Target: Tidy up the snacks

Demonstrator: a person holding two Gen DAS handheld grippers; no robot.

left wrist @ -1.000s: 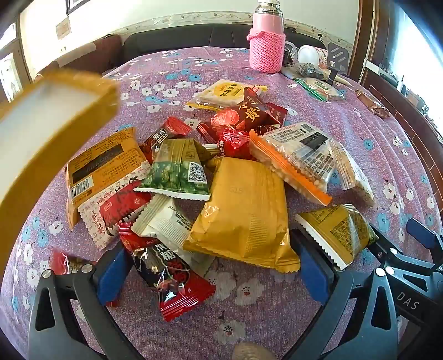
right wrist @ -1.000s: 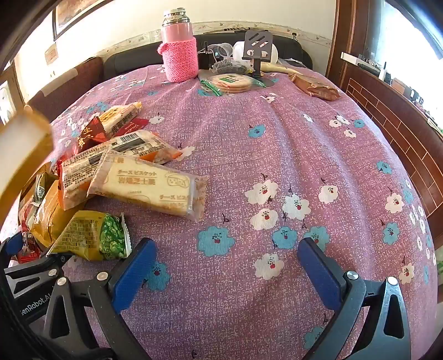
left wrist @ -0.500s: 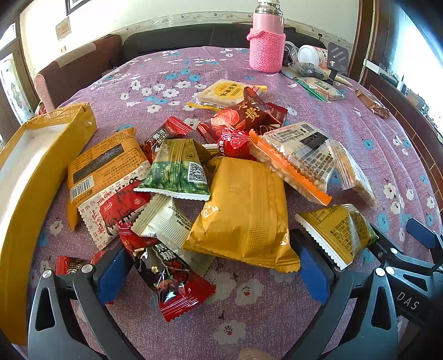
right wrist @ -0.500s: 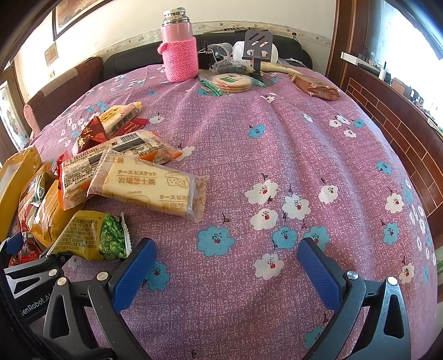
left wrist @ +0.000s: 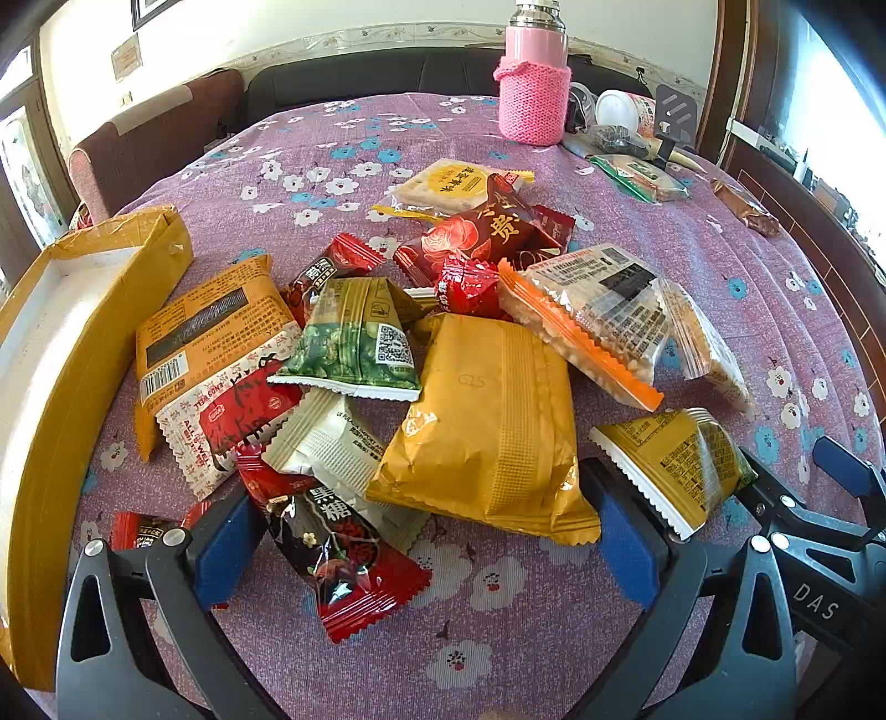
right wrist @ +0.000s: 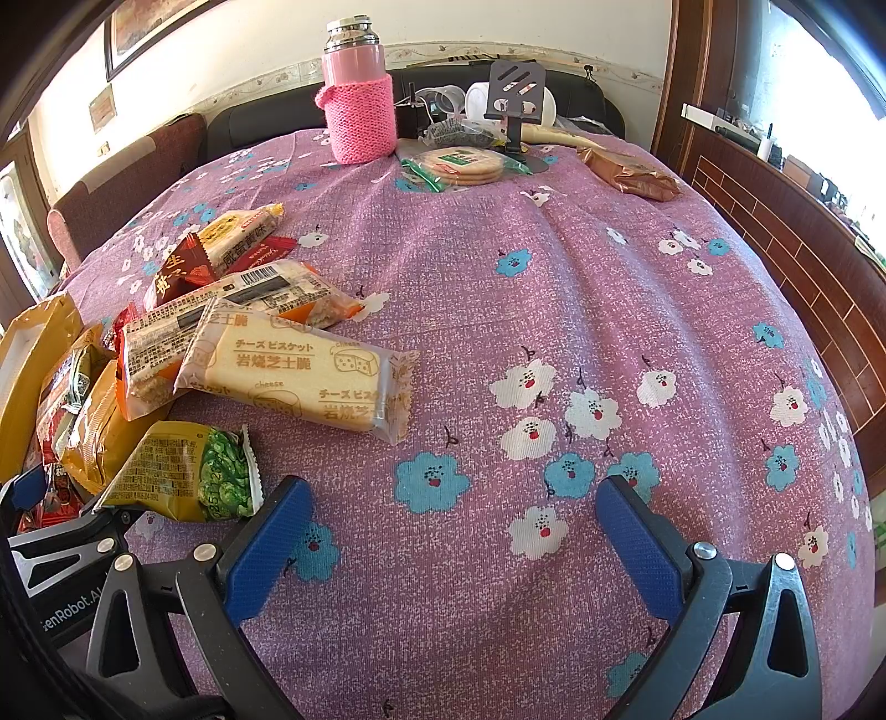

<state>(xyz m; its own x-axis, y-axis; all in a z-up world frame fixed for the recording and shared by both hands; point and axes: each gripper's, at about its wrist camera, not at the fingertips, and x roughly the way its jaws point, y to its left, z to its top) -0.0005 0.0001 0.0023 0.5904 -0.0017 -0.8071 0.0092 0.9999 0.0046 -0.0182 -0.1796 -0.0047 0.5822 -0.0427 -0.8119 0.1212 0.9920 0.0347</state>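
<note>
Both claws are hovering released over the snack pile.
The left gripper (left wrist: 421, 545) is straddling a crinkly gold foil packet (left wrist: 490, 423); the right gripper (right wrist: 451, 540) is gaping above bare purple floral tablecloth (right wrist: 581, 288).

- The tablecloth (right wrist: 554, 288) covering the surface is showing as matt woven cloth.
- The gold snack pack (left wrist: 493, 421) is gleaming as glossy, crinkled foil.
- The cheese biscuit wrapper (right wrist: 299, 376) is looking like clear, shiny plastic.
- The flask (right wrist: 354, 50) is shining with a metal cap, wearing a rough knitted sleeve (right wrist: 360, 119).
- The fingers (right wrist: 266, 543) are showing textured matt blue pads.
- The yellow box (left wrist: 83, 343) is looking like matt card.
</note>
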